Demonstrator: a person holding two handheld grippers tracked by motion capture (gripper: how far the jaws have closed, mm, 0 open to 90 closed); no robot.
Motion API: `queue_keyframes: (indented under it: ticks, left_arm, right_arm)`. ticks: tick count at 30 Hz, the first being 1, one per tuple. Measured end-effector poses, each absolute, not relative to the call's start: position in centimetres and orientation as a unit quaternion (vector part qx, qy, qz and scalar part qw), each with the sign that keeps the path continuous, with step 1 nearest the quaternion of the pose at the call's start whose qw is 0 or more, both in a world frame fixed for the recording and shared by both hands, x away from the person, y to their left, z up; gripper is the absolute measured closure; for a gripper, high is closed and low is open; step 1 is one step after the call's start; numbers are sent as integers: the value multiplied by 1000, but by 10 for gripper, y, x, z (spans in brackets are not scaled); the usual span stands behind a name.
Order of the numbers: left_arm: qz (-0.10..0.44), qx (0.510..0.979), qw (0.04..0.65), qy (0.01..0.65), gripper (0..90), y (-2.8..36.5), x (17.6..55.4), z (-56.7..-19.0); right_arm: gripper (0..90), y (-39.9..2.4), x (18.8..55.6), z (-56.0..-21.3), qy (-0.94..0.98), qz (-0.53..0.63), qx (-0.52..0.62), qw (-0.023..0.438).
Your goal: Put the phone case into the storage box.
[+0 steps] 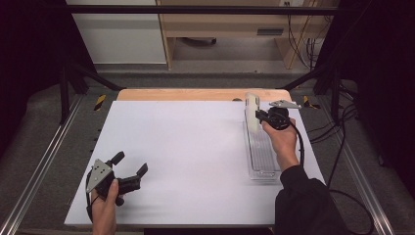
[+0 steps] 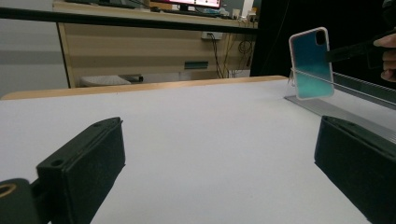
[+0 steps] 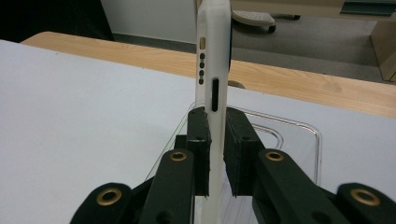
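1. Right gripper (image 1: 260, 116) upper right of high view, clamped on phone case (image 1: 252, 111), case edge-up above clear tray (image 1: 262, 155).
2. Case pinched between both pads (image 3: 200, 140) centre frame in right gripper view.
3. Left gripper (image 1: 130, 164) lower left, spread wide, nothing between, resting on white table (image 1: 195, 147).

White-rimmed teal phone case (image 2: 311, 62), upright – clamped edge-on, above clear tray (image 1: 263, 156)

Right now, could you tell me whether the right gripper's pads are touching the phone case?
Touching. In the right gripper view, the right gripper has both pads pressed flat against the sides of the white phone case, with no gap showing.
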State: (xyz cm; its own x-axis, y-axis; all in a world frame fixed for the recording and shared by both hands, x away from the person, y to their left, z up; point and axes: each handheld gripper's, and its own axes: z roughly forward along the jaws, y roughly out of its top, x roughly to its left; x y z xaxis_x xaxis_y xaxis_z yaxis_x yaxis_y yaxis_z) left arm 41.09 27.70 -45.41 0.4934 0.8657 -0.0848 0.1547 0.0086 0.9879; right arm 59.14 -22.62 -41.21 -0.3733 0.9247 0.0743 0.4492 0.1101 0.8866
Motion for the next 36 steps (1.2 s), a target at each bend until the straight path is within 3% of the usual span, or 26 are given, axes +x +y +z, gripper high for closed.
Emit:
queue_keyframes:
  ticks: [36]
  left_arm:
    - [302, 635, 587, 400, 14, 276, 411, -454]
  right_arm:
    - [812, -224, 591, -411, 700, 439, 505, 249]
